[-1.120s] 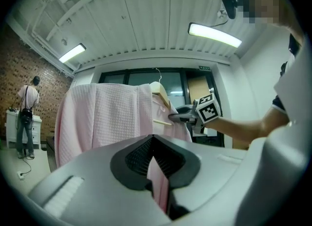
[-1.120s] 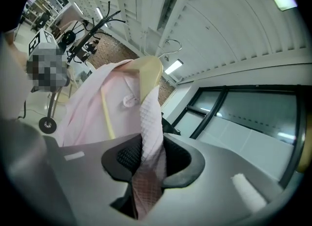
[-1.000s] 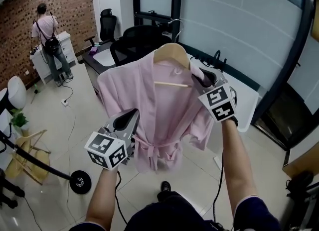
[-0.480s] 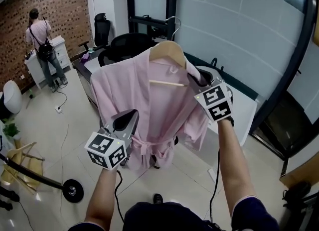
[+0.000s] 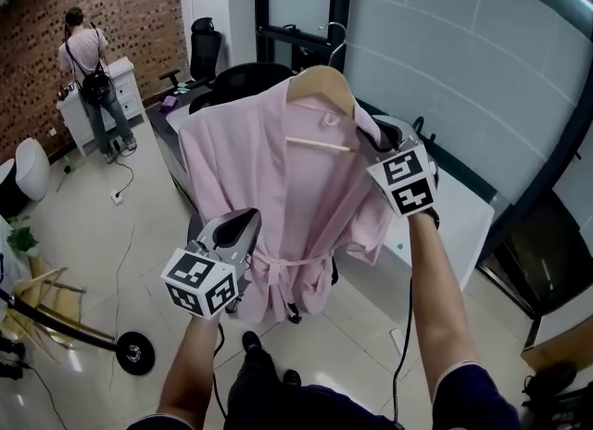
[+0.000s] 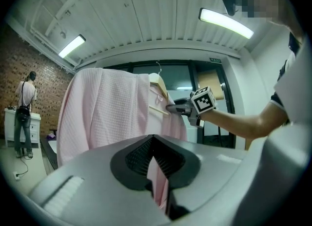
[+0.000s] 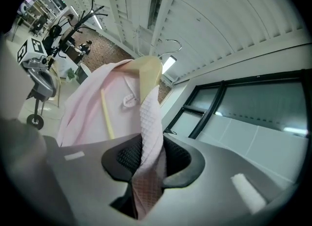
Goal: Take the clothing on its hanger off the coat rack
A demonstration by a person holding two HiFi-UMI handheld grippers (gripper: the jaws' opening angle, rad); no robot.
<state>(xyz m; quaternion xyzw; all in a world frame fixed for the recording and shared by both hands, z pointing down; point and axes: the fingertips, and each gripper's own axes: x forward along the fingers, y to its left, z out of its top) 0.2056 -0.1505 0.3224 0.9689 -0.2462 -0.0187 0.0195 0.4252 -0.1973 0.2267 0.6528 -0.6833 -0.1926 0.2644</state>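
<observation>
A pink robe (image 5: 278, 187) hangs on a wooden hanger (image 5: 321, 85) whose metal hook (image 5: 335, 34) is free in the air, off the coat rack (image 5: 56, 312). My right gripper (image 5: 375, 136) is shut on the robe's right shoulder at the hanger's end, and the right gripper view shows pink cloth (image 7: 148, 122) pinched between the pads of that gripper (image 7: 146, 164). My left gripper (image 5: 248, 220) is lower, at the robe's left front. There a thin fold of pink cloth (image 6: 157, 176) is clamped in the left gripper (image 6: 155, 171).
The black coat rack leans at the lower left with its round base (image 5: 134, 352) on the tiled floor. A white desk (image 5: 463, 224) and black office chairs (image 5: 236, 81) stand behind the robe. A person (image 5: 88, 62) stands at a white cabinet by the brick wall.
Both grippers keep their hold and the robe stays between them. The person carrying them has stepped, so the room behind the robe has shifted a little.
</observation>
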